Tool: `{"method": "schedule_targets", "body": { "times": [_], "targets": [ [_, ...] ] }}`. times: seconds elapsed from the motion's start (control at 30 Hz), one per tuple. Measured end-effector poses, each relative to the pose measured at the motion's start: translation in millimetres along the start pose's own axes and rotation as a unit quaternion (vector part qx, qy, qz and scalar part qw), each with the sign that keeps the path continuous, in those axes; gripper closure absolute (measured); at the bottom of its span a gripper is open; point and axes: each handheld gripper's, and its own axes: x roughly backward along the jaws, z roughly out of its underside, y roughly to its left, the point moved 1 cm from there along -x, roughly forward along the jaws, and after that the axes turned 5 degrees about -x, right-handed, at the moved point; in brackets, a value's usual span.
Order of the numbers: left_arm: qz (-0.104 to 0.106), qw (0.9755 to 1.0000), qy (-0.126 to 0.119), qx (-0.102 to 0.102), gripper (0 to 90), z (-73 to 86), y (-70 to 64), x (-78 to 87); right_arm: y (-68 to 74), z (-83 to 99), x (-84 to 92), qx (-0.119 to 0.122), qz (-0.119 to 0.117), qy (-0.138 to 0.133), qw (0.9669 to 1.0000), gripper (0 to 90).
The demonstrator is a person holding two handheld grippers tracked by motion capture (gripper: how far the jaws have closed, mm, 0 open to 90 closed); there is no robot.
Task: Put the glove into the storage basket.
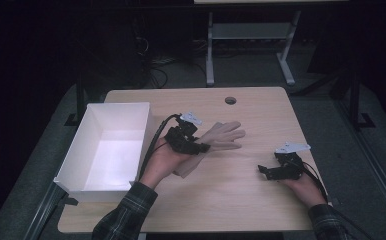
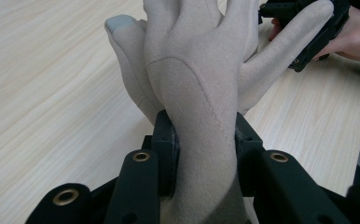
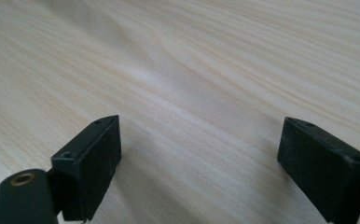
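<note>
Clearly the left gripper (image 2: pixel 205 154) is pinching the soft, light fleece glove (image 2: pixel 201 79) at its cuff, fingers flopping ahead; the right gripper (image 3: pixel 199 158) is resting spread.

room: dark | floor (image 1: pixel 326 115): grey | table (image 1: pixel 261 200): light wood | behind: white-legged desk (image 1: pixel 210 55)

No text, label, brand, number or sign can be read on anything here.
</note>
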Motion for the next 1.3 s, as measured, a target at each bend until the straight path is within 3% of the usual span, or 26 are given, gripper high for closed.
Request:
{"method": "schedule_targets", "body": {
  "times": [0.33, 0.77, 1.03, 1.3],
  "targets": [
    [-0.017, 0.9998, -0.005, 0.004, 68.6, -1.4, 13.7, 35.5, 0.3, -0.1, -0.1, -0.002, 0.001, 0.0, 1.0, 12.9],
    [-0.05, 0.9978, -0.023, 0.038, 68.6, 19.6, 38.7, 76.7, 0.3, -0.1, -0.2, -0.002, 0.001, 0.0, 1.0, 12.9],
    [-0.081, 0.9938, -0.036, 0.068, 68.6, 42.9, 55.5, 104.1, 0.3, -0.1, -0.2, -0.001, 0.001, 0.0, 1.0, 12.9],
    [-0.117, 0.9868, -0.046, 0.103, 68.5, 73.9, 73.3, 129.6, 0.3, -0.1, -0.2, -0.001, 0.001, 0.0, 1.0, 12.9]
  ]
}}
